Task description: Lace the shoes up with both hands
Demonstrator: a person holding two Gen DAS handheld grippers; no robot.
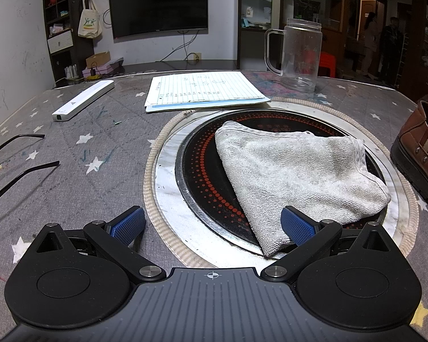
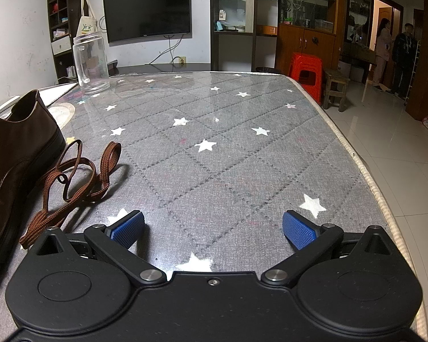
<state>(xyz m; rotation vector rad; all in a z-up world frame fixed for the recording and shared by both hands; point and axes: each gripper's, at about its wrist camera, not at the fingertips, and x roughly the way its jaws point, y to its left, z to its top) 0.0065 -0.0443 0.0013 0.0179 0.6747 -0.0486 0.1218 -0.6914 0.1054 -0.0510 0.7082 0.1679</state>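
While both of my tools hang low over the grey quilted star-print table cover point(image 2: 228, 154), nothing is in either of them. That cover fills most of both views; in the left wrist view a round black cooktop with rings of orange dots point(image 1: 202, 176) sits at centre, set in a pale ring, with a crumpled grey-white cloth point(image 1: 296, 176) lying across it. The brown leather lace-up shoe point(image 2: 11, 165) stands at the left edge of the right wrist view, and its heel shows at the right edge of the left wrist view. My left gripper point(image 1: 212, 225) has its blue pads spread wide at the bottom of the frame, the right-hand pad just at the cloth's near corner. My right gripper point(image 2: 214, 229) is likewise spread wide over bare cover. The loose brown flat shoelace point(image 2: 71, 182) lies tangled just beside the shoe, lower left of the right wrist view.
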